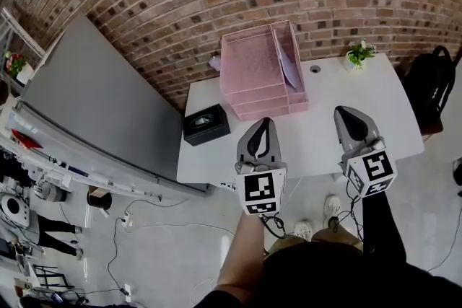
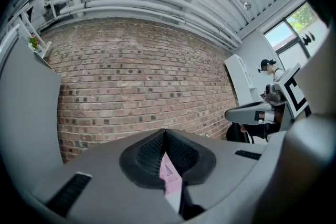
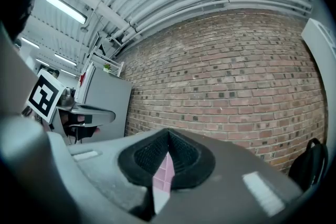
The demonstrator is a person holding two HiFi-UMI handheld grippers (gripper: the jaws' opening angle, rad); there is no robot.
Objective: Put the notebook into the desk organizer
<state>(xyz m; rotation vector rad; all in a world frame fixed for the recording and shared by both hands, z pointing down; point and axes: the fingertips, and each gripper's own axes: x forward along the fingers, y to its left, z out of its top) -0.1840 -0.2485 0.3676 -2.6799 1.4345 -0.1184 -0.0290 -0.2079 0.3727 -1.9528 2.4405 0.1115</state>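
Left gripper (image 1: 264,122) and right gripper (image 1: 346,114) hovered level over near table (image 1: 317,137) edge, each with jaws pressed together, nothing held. Notebook (image 1: 286,67) stood in organizer's (image 1: 249,65) right slot, far side (task looked done). Best move, likely: back straight off, keeping apart from organizer. Around: black box (image 1: 206,125) near left, plant (image 1: 359,53) far right, backpack (image 1: 432,83) beyond right edge. Nothing blocked path.

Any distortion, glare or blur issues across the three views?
Head view: strong fisheye, dark corners, even light, desk sharp. Left gripper view: brick wall bowed, window bright at right, near jaws soft. Right gripper view: same warp, ceiling light glares upper left.
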